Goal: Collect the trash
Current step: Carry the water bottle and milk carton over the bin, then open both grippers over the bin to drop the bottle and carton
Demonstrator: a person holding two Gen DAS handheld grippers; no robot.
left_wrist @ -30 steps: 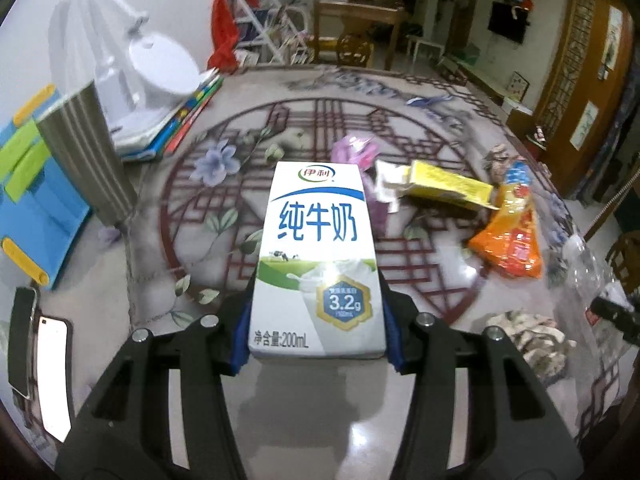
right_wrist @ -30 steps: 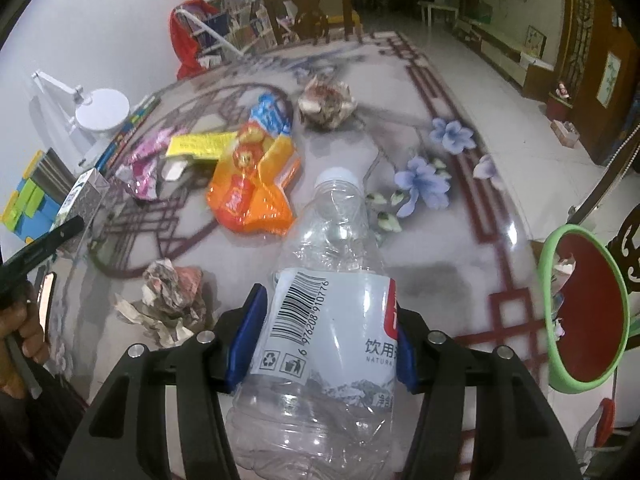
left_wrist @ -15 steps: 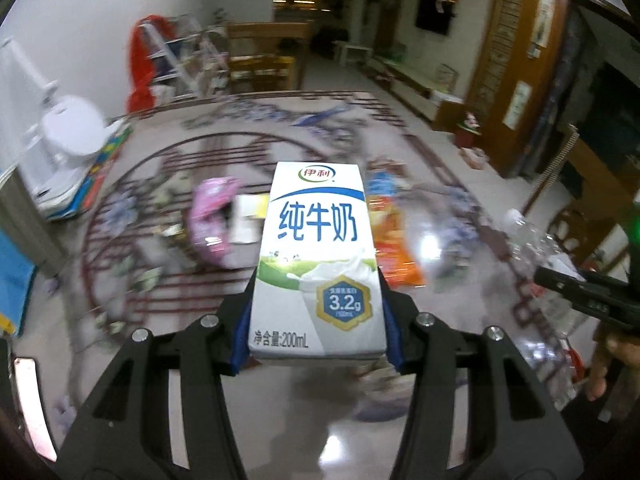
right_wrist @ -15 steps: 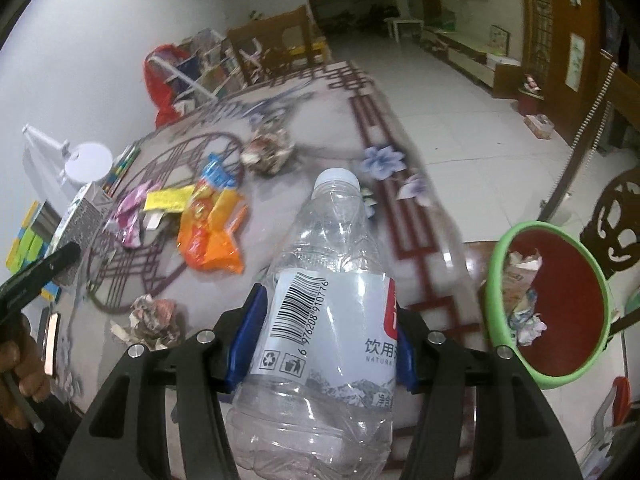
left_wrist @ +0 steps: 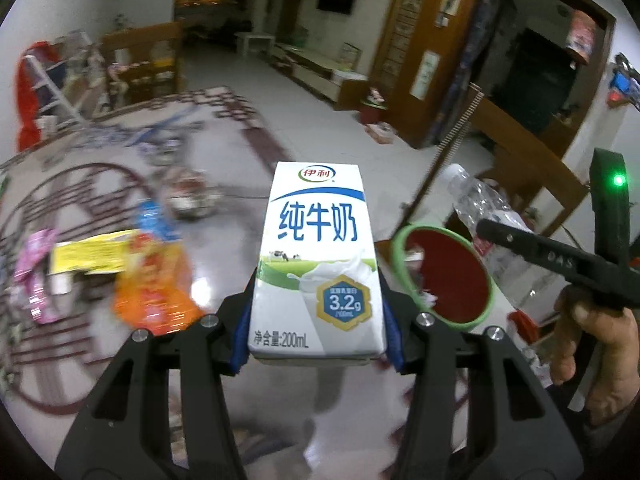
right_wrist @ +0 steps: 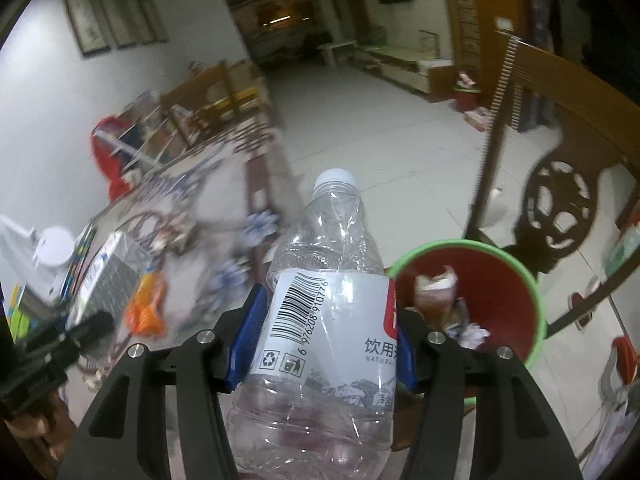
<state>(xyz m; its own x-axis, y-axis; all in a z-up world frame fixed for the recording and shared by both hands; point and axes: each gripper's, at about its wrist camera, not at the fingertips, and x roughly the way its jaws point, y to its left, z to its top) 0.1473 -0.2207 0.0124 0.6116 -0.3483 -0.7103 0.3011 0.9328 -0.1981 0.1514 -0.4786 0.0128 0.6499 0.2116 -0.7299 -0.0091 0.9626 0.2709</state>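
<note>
One carton (left_wrist: 318, 264) left, bottle (right_wrist: 320, 320) right.

Milk carton (left_wrist: 318, 264) front: green oval logo 伊利 at top, big blue 纯牛奶 below it, hexagon badge reading 3.2g with smaller unreadable print around it, and 净含量:200mL along the bottom edge. Plastic bottle (right_wrist: 320, 320) label: barcode with digits 6 976208 910776, a recycling-arrows symbol and a bin-it symbol under the barcode, then 饮用 cut off by the right finger, NATURAL beneath it partly hidden, and 净含 low on the label. Red patch at the label's edge, characters not legible. Right gripper (left_wrist: 560, 258) arm shows faint embossed letters, possibly DAS.
</note>
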